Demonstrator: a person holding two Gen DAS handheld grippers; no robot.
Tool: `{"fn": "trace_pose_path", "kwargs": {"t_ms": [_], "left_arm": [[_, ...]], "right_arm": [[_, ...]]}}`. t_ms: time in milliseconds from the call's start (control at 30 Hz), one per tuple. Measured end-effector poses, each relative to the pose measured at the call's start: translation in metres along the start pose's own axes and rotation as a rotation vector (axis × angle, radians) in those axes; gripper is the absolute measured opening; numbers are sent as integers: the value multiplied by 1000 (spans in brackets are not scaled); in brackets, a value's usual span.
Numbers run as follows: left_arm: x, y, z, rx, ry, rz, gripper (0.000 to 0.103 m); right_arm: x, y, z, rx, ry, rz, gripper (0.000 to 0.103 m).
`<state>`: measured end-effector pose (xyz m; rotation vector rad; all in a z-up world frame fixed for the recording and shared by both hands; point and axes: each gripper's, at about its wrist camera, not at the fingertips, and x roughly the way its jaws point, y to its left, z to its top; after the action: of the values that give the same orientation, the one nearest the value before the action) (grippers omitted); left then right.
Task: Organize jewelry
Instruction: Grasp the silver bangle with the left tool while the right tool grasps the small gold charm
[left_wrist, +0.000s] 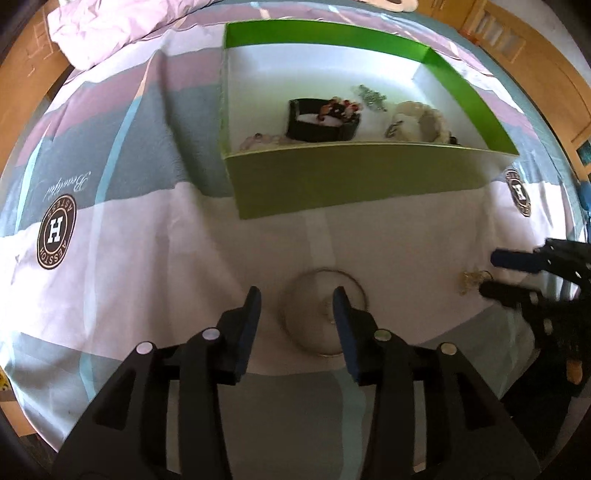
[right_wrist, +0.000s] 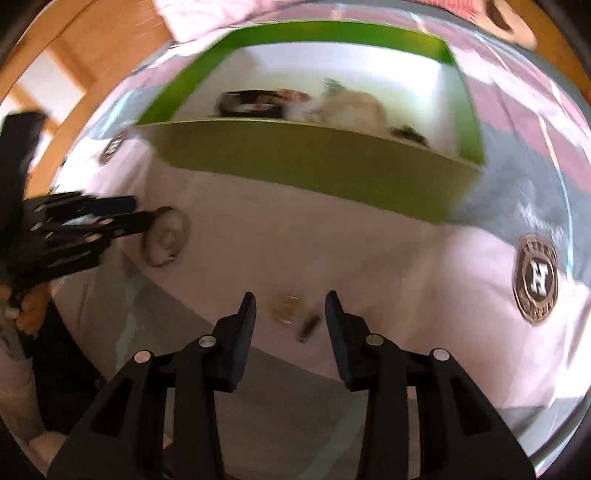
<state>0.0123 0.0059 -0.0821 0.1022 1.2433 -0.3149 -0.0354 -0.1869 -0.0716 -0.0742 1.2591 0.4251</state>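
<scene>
A green box (left_wrist: 354, 181) with a white inside stands on the bedspread and holds a black band (left_wrist: 321, 122), a pale bracelet (left_wrist: 424, 122) and small pieces. My left gripper (left_wrist: 297, 301) is open around a thin ring-shaped bangle (left_wrist: 317, 317) lying on the cloth. My right gripper (right_wrist: 290, 308) is open just above a small gold chain piece (right_wrist: 282, 306); it also shows in the left wrist view (left_wrist: 491, 273) beside the gold piece (left_wrist: 471, 280). The right wrist view is blurred; the box (right_wrist: 314, 158) and the left gripper (right_wrist: 144, 214) at the bangle (right_wrist: 166, 236) show there.
The bedspread (left_wrist: 147, 258) has round H badges (left_wrist: 55, 230). A crumpled pink quilt (left_wrist: 110, 26) lies beyond the box at the back left. Wooden floor and furniture (left_wrist: 517, 33) surround the bed.
</scene>
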Motion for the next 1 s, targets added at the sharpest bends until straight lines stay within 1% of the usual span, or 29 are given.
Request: {"fn": "trace_pose_path", "kwargs": {"t_ms": [67, 100, 133, 200, 233, 267, 333, 433, 533, 567, 700, 733, 800, 833, 867, 900, 933, 967, 1000], "left_arm": [[2, 3, -1, -11, 7, 4, 41], [2, 3, 0, -11, 8, 2, 41], [1, 2, 0, -9, 7, -2, 43], [0, 1, 0, -1, 6, -6, 51], [-1, 0, 0, 4, 6, -7, 55], [-1, 0, -1, 9, 7, -7, 56], [1, -5, -1, 18, 13, -9, 57], [3, -9, -4, 32, 19, -7, 66], [4, -19, -8, 69, 14, -4, 73], [6, -25, -9, 93, 12, 12, 76], [19, -36, -16, 144, 24, 119, 76], [21, -40, -18, 156, 16, 152, 76], [20, -46, -20, 181, 1, 175, 76], [19, -48, -20, 188, -2, 176, 76], [19, -49, -20, 188, -1, 164, 73], [19, -49, -20, 183, 3, 150, 67], [19, -47, -20, 169, 11, 115, 60], [18, -46, -20, 159, 10, 105, 60], [16, -46, -20, 155, 0, 118, 60]], "right_arm": [[8, 10, -1, -43, 27, -32, 39], [13, 13, -1, -55, 37, -61, 35], [18, 13, 0, -56, 47, -71, 32], [24, 12, -1, -52, 63, -81, 23], [26, 11, -1, -53, 65, -92, 22], [27, 11, -1, -55, 59, -106, 22], [27, 10, 0, -49, 46, -108, 20], [28, 9, 0, -40, 33, -103, 20], [31, 9, 4, -36, 29, -102, 20], [31, 10, 5, -35, 29, -103, 20], [31, 11, 8, -24, 17, -93, 20], [32, 13, 9, -25, 16, -92, 20], [32, 13, 8, -27, 12, -86, 20], [32, 12, 8, -27, 9, -82, 20], [32, 13, 8, -26, 5, -77, 20], [32, 13, 9, -26, 0, -70, 20], [31, 13, 10, -26, -7, -65, 20], [30, 15, 11, -27, -19, -58, 18], [28, 16, 13, -26, -35, -49, 15]]}}
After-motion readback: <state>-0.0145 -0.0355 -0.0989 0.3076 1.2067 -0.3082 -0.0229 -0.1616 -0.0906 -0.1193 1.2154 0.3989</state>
